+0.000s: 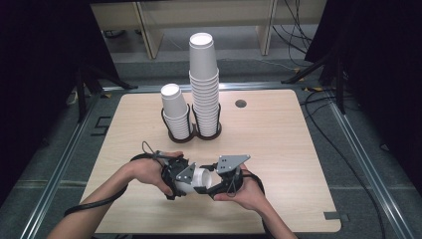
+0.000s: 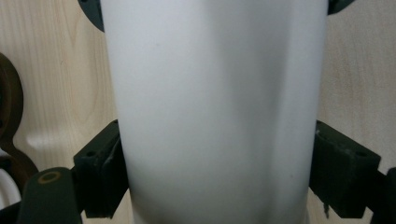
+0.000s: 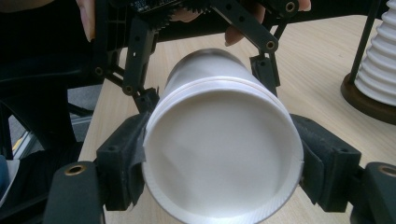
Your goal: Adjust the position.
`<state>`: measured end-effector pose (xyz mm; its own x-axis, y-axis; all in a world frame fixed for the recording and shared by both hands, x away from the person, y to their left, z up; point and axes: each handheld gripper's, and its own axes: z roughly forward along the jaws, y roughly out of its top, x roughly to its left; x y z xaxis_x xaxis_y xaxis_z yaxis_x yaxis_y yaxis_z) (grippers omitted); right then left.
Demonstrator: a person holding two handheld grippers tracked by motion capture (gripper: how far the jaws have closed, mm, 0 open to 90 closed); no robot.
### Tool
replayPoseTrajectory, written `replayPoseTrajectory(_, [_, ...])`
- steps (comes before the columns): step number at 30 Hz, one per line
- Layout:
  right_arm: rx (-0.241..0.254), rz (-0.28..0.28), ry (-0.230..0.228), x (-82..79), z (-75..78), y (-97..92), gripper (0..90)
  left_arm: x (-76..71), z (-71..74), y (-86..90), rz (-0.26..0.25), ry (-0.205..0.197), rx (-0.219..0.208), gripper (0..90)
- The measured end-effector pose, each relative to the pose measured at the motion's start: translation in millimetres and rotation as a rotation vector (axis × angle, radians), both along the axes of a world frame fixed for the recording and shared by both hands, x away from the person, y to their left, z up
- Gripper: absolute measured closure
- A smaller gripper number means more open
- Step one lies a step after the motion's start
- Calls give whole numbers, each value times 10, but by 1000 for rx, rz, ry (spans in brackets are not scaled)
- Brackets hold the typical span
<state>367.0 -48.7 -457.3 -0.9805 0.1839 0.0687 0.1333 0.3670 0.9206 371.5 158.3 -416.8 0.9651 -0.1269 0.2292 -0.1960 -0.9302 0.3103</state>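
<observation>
Two nested white paper cups point(image 1: 199, 179) lie level just above the front of the wooden table point(image 1: 278, 144), held from both ends. My left gripper point(image 1: 181, 180) is shut on them; in the left gripper view its pads point(image 2: 100, 172) press both sides of the white wall point(image 2: 215, 93). My right gripper point(image 1: 219, 181) is shut on the other end, and in the right gripper view its pads point(image 3: 126, 163) clamp the cup point(image 3: 222, 158), whose flat round end faces the camera. Behind it the left gripper point(image 3: 205, 84) grips the farther cup.
A dark two-ring holder point(image 1: 191, 135) stands mid-table with a short cup stack point(image 1: 175, 112) and a tall stack point(image 1: 204, 84). The tall stack point(image 3: 383, 56) rises at the right of the right gripper view. A round cable hole point(image 1: 241, 103) lies behind. Cables trail off the table's front.
</observation>
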Motion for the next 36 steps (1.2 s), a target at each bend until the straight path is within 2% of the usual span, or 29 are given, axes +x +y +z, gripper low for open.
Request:
replayPoseTrajectory(1, [2,-2,-8,6,5,-7,270,-5,-19,5,18,20,-42,163])
replayPoseTrajectory(5, [5,-7,-20,3,7,-14,271,13,-8,12,6,16,-46,146])
replayPoseTrajectory(6, [6,-7,-26,4,6,-17,271,17,-1,14,-10,1,-37,146])
replayPoseTrajectory(7, [5,-6,-38,7,10,-20,271,2,-19,13,8,7,-66,141])
replayPoseTrajectory(9, [-3,-7,-40,11,16,-39,271,3,-19,14,8,0,-83,128])
replayPoseTrajectory(10, [-3,-13,-25,4,16,-47,271,6,-18,16,10,-3,-91,113])
replayPoseTrajectory(11, [-2,-15,-28,10,10,-55,271,9,-12,23,13,-3,-89,78])
replayPoseTrajectory(13, [0,-21,-30,8,9,-59,271,23,6,33,-1,-10,-86,65])
replayPoseTrajectory(14, [2,-28,-28,3,11,-67,271,26,14,40,8,-14,-126,30])
replayPoseTrajectory(16, [2,-31,-27,3,13,-72,271,25,19,45,7,-14,-135,13])
replayPoseTrajectory(17, [3,-35,-19,-3,15,-85,271,21,14,54,9,-24,-159,6])
replayPoseTrajectory(18, [5,-35,-34,6,15,-91,271,21,14,54,9,-24,-159,5])
replayPoseTrajectory(19, [5,-39,-17,-2,13,-97,270,20,8,75,25,-40,-178,5])
replayPoseTrajectory(21, [13,-45,-25,0,12,-102,270,21,10,87,32,-46,-189,0])
replayPoseTrajectory(23, [12,-49,-25,1,17,-132,270,17,9,115,50,-50,-223,0])
replayPoseTrajectory(25, [12,-63,-26,8,22,-179,270,15,9,154,77,-65,-279,0])
replayPoseTrajectory(26, [12,-63,-26,8,22,-179,270,15,9,154,77,-65,-279,0])
replayPoseTrajectory(27, [13,-67,-53,21,30,-206,270,15,22,178,87,-72,-305,0])
replayPoseTrajectory(29, [20,-83,-27,-2,33,-222,270,11,38,198,99,-79,-336,0])
replayPoseTrajectory(32, [21,-83,-28,3,43,-247,270,11,57,220,104,-82,-360,0])
replayPoseTrajectory(33, [20,-92,-33,3,45,-260,270,12,61,230,108,-85,-376,0])
replayPoseTrajectory(34, [21,-102,-33,-1,45,-277,270,11,66,255,118,-88,-411,0])
replayPoseTrajectory(35, [21,-102,-33,-1,45,-277,270,11,66,255,118,-88,-411,0])
replayPoseTrajectory(36, [35,-95,-45,8,38,-287,270,8,59,276,131,-103,-439,0])
